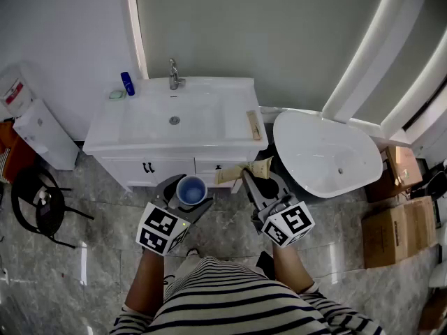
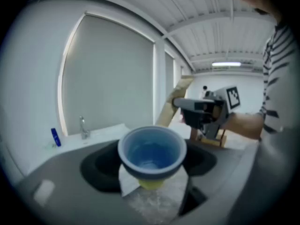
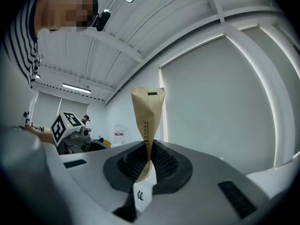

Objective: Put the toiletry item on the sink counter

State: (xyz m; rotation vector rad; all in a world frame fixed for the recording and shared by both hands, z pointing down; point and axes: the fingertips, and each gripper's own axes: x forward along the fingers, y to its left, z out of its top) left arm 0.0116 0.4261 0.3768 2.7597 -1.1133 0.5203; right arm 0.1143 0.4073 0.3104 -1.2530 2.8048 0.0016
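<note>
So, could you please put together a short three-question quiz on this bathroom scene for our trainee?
1. What does the left gripper hold? A) a blue cup B) a towel C) a soap bar
2. True or false: the right gripper is shut on a beige packet.
3. Which upright thing stands on the counter to the left of the tap?
Key: 1 A; 2 true; 3 a blue bottle.
</note>
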